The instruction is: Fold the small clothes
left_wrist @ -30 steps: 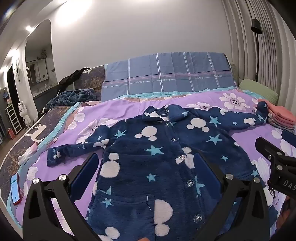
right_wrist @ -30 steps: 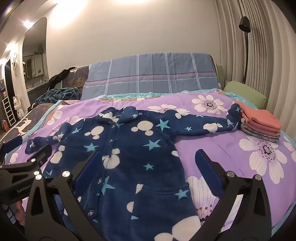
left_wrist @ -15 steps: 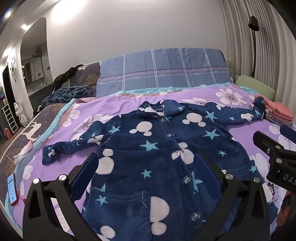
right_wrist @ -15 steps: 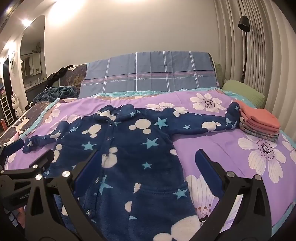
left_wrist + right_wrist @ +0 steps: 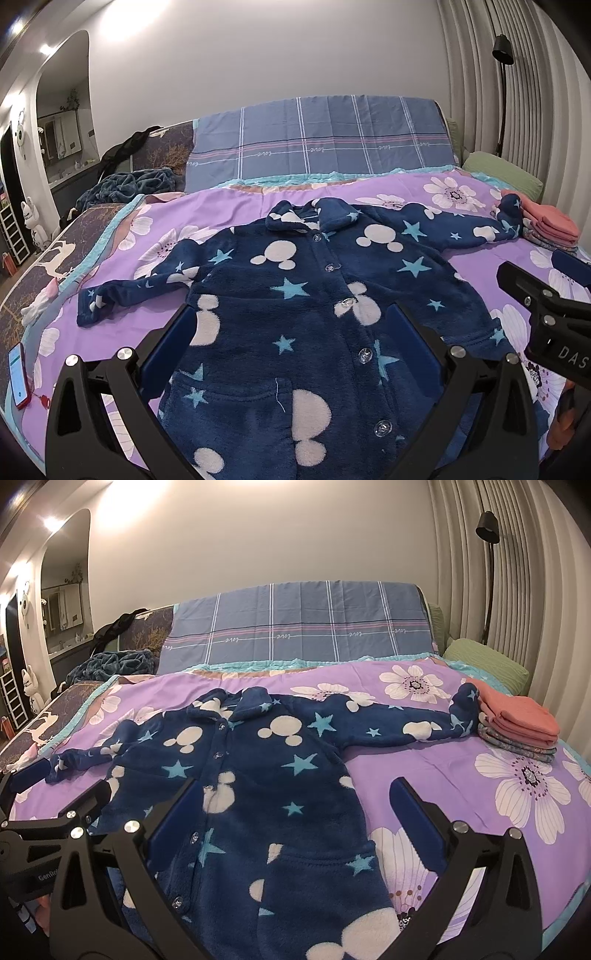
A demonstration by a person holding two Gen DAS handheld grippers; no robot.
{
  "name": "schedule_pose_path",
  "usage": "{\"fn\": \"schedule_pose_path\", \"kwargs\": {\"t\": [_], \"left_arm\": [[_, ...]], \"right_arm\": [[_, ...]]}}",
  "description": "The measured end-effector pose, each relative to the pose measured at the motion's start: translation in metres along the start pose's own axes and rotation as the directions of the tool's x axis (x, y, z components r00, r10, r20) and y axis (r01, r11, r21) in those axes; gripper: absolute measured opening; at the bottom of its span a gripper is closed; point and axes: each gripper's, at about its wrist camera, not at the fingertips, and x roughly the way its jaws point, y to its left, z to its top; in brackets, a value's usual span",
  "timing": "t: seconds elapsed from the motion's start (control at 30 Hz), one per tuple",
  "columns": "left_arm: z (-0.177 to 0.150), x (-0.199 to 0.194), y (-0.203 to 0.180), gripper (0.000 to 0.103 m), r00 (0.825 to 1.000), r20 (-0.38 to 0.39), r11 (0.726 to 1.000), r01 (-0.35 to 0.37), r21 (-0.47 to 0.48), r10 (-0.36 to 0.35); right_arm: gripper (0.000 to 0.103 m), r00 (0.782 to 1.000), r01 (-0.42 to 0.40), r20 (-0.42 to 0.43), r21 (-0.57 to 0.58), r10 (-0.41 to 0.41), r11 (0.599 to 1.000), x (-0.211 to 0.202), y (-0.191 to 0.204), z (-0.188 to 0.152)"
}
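A small navy fleece jacket (image 5: 295, 295) with white mouse heads and pale blue stars lies flat and buttoned on the purple flowered bedspread (image 5: 229, 206), sleeves spread to both sides. My left gripper (image 5: 291, 336) hovers open over its lower front, holding nothing. In the right wrist view the same jacket (image 5: 258, 775) fills the left half. My right gripper (image 5: 295, 812) is open above the jacket's right hem and pocket. The right gripper's body (image 5: 546, 317) shows at the left view's right edge; the left gripper's body (image 5: 44, 830) shows at the right view's left edge.
A stack of folded pink and grey clothes (image 5: 517, 723) sits by the right sleeve's cuff. A green pillow (image 5: 484, 661) and a plaid headboard cover (image 5: 295, 624) lie behind. A phone (image 5: 18, 373) rests at the bed's left edge. A floor lamp (image 5: 487, 528) stands at the curtains.
Both grippers have drawn back and up a little, so the jacket sits slightly lower and farther in view. The jacket itself has not moved.
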Motion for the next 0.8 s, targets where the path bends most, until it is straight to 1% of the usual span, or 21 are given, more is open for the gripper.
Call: {"fn": "schedule_pose_path", "kwargs": {"t": [0.23,0.8], "left_arm": [[0.0001,-0.0047,-0.0029,0.102,1.0,0.013,1.0,0.001,0.011,-0.001],[0.0014,-0.0054,-0.0055,0.102,1.0,0.006,1.0,0.015,0.008,-0.015]], "right_arm": [[0.101,1.0,0.0,0.001,0.001,0.0,1.0,-0.0011,-0.0001,-0.0011],[0.101,1.0,0.001,-0.004,-0.006,-0.001,1.0,-0.0028,0.0045,-0.0007]]}}
